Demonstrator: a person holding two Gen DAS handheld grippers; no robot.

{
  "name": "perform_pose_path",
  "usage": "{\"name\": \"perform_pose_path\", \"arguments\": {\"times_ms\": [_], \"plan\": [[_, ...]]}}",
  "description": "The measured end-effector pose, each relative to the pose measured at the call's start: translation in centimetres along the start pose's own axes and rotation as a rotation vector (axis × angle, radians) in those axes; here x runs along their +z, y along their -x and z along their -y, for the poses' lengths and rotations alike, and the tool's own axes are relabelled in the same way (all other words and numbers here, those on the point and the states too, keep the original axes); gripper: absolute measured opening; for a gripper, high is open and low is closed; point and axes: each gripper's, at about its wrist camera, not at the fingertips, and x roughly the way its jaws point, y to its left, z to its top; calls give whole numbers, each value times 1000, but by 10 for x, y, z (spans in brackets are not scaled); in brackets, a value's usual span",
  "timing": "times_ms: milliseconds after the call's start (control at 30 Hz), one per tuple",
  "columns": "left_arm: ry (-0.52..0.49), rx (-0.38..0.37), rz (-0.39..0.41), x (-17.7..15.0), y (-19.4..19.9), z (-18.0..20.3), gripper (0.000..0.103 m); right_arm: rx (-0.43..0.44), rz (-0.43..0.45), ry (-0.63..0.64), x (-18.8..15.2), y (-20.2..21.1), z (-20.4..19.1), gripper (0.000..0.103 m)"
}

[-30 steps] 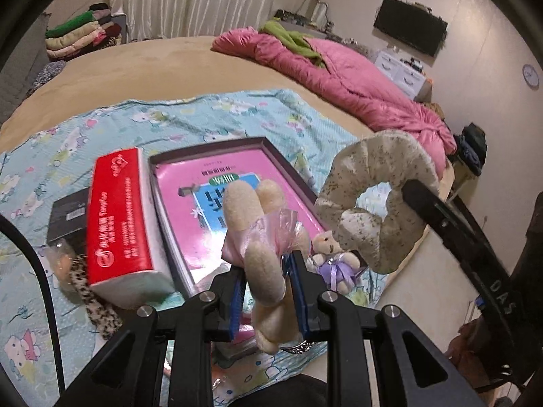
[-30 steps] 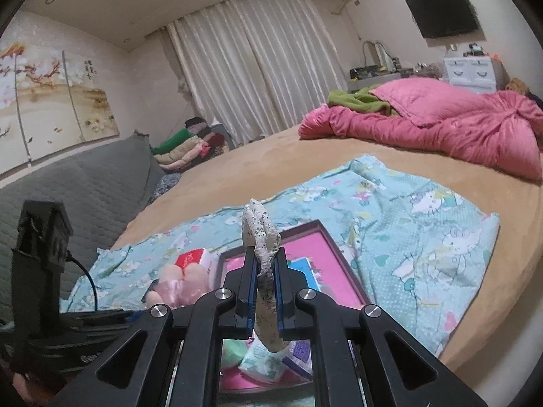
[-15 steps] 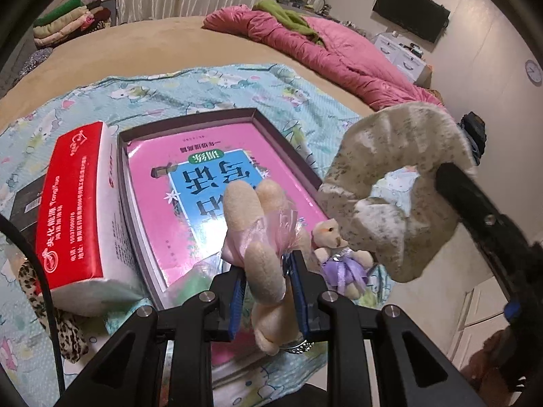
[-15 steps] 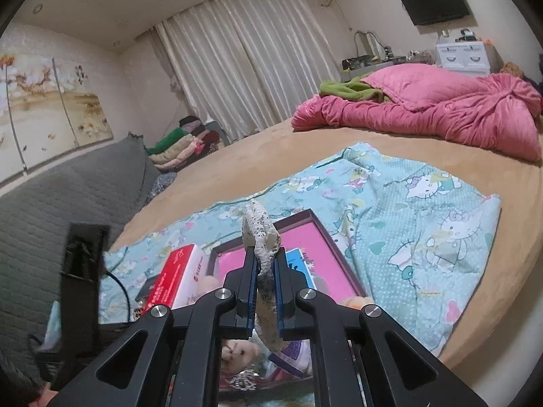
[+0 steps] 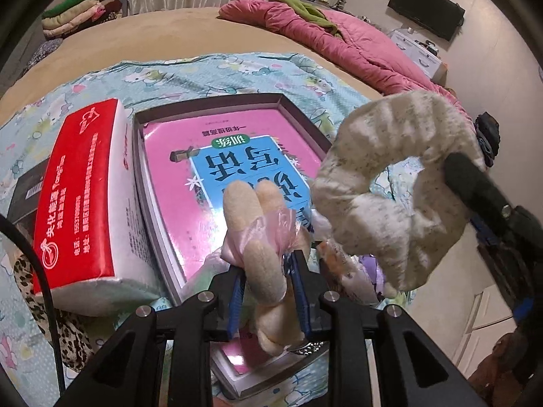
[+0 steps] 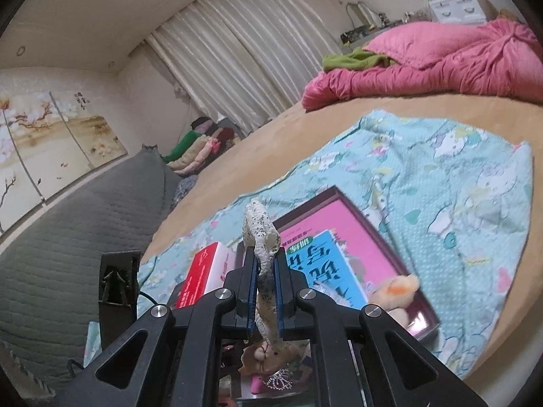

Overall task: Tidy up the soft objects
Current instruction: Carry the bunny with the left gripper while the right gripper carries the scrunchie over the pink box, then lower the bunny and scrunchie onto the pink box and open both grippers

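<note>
One plush toy (image 5: 264,268) is clamped in the left hand-held gripper (image 5: 268,291) (jaws just eased slightly); one floral scrunchie (image 6: 263,271) is pinched in the right hand-held gripper (image 6: 264,291), both over one tray (image 5: 305,125).

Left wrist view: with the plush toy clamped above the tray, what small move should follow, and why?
Probably lower the plush toy a little further and release it into the tray. The left gripper holds it just above the pink book, while the right gripper holds the scrunchie alongside.
</note>
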Motion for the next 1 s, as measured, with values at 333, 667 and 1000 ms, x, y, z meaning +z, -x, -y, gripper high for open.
{"name": "perform_pose_path", "arguments": {"times_ms": [333, 667, 1000], "plan": [[17, -2, 2, -3, -1, -8, 28, -47, -129, -52, -21, -32, 19, 11], [18, -5, 2, -3, -1, -8, 28, -172, -169, 29, -28, -41, 24, 12], [12, -7, -2, -4, 0, -6, 28, -270, -185, 72, -30, -44, 32, 17]]}}
